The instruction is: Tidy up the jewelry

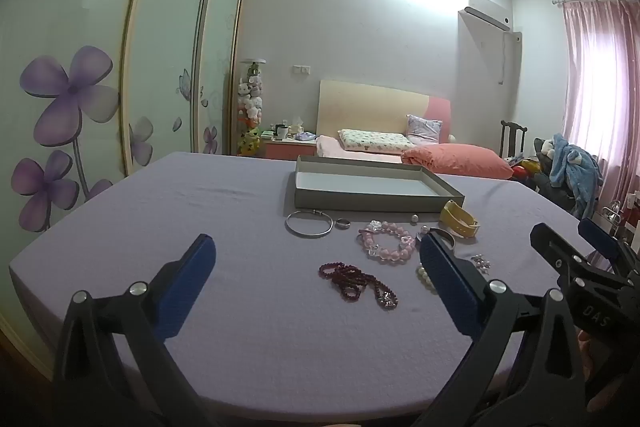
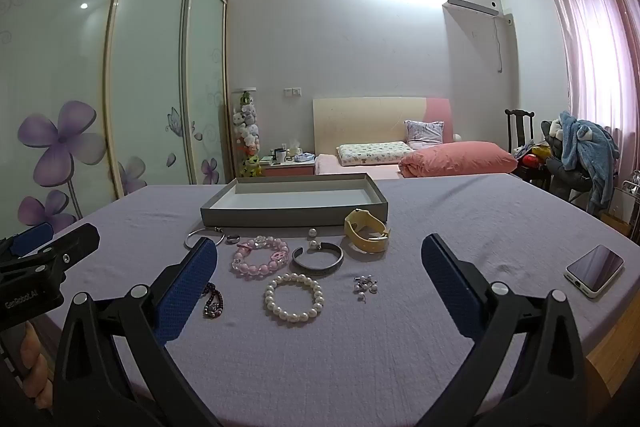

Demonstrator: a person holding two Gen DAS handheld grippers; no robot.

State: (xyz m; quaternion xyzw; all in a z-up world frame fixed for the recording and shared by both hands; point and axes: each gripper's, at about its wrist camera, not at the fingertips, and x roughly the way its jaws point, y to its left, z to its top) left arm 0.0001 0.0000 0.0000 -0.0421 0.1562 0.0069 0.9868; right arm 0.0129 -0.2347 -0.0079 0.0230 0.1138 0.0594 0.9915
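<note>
Matt lilac cloth with a fine weave covered my bench. The bangle looked like polished metal, the pearl bracelet glossy. The grey tray looked like matt card.

The right gripper, seen from the left wrist, bears "DAS" on its black body; the left gripper, seen from the right wrist, reads "GenRobot.AI"

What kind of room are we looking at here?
Most likely a bedroom in a home. There is a bed with pillows against the far wall, a sliding-door wardrobe with painted flowers on the left, and pink curtains at the window.
</note>
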